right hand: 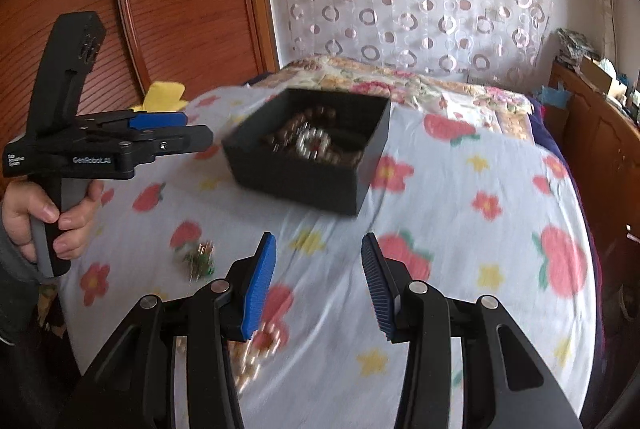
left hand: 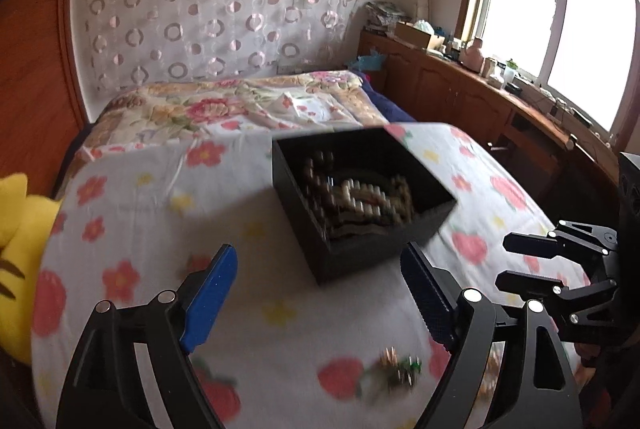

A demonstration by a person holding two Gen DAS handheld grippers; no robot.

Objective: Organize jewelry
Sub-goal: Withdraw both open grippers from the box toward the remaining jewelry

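Fingers of both grippers spread, empty; blur smears beads in black box.

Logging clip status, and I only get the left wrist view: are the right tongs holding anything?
Observer: No. In the right wrist view the right tongs are open, with nothing between them.
Operator: Any jewelry outside the box besides the green piece?
Observer: Yes. A pale bead string lies on the bedsheet, partly behind those tongs' blue pad.
Operator: What is holding the left tongs?
Observer: A bare hand grips their handle from below.
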